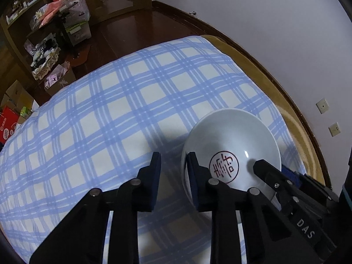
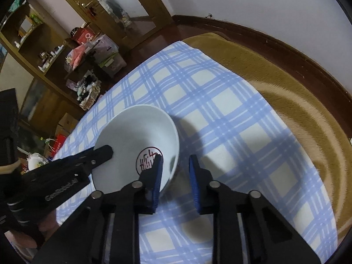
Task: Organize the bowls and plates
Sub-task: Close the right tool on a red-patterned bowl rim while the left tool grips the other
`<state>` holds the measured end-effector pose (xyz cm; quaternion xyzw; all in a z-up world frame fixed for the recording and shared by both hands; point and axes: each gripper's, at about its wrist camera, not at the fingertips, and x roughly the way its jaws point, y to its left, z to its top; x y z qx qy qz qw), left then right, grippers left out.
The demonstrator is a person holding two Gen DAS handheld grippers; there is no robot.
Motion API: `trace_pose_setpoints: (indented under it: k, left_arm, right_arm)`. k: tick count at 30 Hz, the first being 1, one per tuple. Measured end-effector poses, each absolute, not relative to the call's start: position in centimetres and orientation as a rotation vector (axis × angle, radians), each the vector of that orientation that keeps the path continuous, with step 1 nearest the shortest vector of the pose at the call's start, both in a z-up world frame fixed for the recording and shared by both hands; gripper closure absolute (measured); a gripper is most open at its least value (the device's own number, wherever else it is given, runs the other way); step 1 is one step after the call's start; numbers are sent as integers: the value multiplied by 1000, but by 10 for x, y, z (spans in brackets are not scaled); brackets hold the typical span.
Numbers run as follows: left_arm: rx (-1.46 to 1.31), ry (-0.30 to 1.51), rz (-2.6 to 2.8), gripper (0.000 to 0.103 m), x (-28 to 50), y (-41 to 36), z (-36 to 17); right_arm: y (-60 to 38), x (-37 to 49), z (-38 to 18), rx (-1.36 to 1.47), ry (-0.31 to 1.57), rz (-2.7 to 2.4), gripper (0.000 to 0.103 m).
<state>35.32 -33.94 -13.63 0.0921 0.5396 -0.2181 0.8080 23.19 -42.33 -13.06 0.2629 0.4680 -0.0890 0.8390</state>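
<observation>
A white bowl (image 1: 231, 136) with a red round mark inside sits on the blue-checked cloth (image 1: 110, 114). My left gripper (image 1: 173, 156) straddles its left rim, one finger inside the bowl and the other outside. A clear gap shows between the outer pad and the wall. In the right wrist view the same bowl (image 2: 132, 132) has my right gripper (image 2: 176, 158) over its right rim. The inner pad lies close to the wall and the outer pad stands apart from it. Each view shows the other gripper's finger (image 2: 103, 151) reaching into the bowl from the opposite side.
The cloth (image 2: 220, 110) covers a brown fleece blanket (image 2: 286, 83) that runs along a dark wooden edge by the white wall. Past the cloth's far end is dark floor, with wooden shelves (image 2: 44, 55) full of clutter, a basket (image 1: 44, 66) and cardboard boxes (image 1: 8, 118).
</observation>
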Motion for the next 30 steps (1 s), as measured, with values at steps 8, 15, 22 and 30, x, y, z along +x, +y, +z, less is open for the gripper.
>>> trace_pose_setpoints:
  k: [8, 15, 22, 30]
  left_arm:
    - [154, 1179, -521, 96, 355, -345, -141]
    - [155, 1185, -542, 97, 347, -338, -134]
    - [129, 1195, -544, 97, 331, -324, -127]
    - [84, 1188, -528, 97, 299, -288, -106]
  right_arm:
    - [-424, 235, -135, 577, 985, -201, 89]
    - [-419, 232, -128, 520, 1004, -198, 92]
    - [-407, 220, -119, 462, 1010, -205, 93]
    - [-377, 195, -95, 417, 983, -174, 93]
